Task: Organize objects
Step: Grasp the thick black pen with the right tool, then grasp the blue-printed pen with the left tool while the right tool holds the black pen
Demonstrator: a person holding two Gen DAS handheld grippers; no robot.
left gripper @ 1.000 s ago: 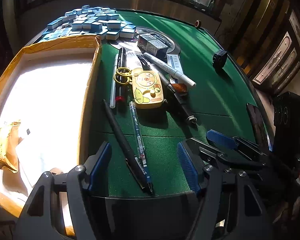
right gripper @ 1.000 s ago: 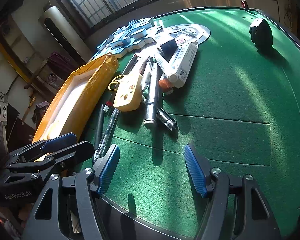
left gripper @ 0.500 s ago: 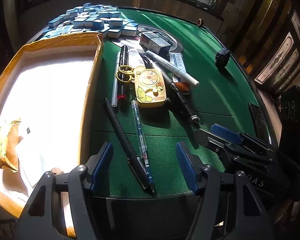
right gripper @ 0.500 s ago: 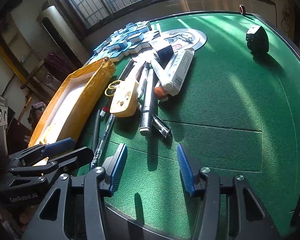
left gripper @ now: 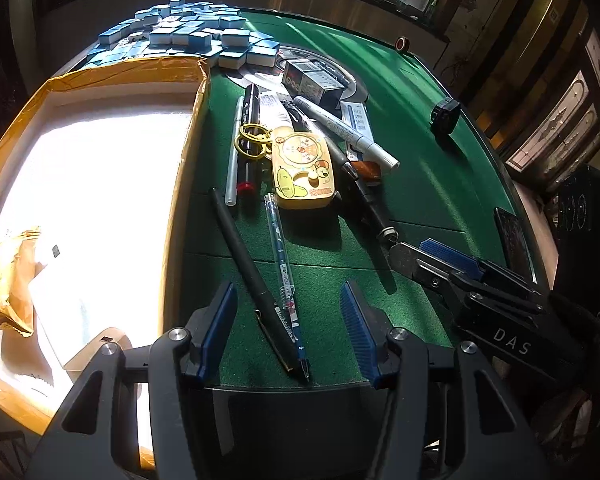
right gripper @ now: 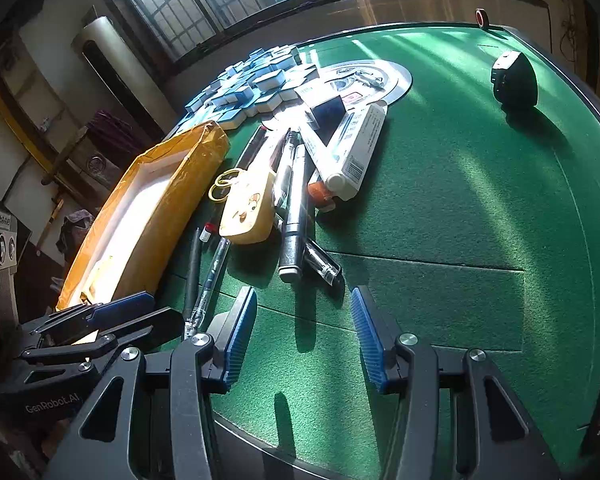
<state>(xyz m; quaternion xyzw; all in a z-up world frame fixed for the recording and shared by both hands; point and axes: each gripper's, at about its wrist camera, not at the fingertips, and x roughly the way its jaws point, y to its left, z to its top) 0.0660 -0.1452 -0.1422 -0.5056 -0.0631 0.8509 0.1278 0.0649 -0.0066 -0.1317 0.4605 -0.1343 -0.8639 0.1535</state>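
Left gripper (left gripper: pixel 286 330) jaws apart, just been narrowing, straddling the black pen (left gripper: pixel 247 276) and the clear pen (left gripper: pixel 284 276) at lower centre; pads not touching yet. Right gripper (right gripper: pixel 302 336) apart, narrowed too, nothing between. Box (left gripper: pixel 184 184) at left of frame. I'd centre on one pen only, drop lower, squeeze mid-barrel so it doesn't pivot.

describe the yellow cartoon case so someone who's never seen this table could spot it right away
On the green felt table, just right of the open cardboard box, lies a heap of pens and markers. The yellow case sits on top of that heap. It alone is flat, rounded and printed with cartoon pictures, with yellow rings at its far end.
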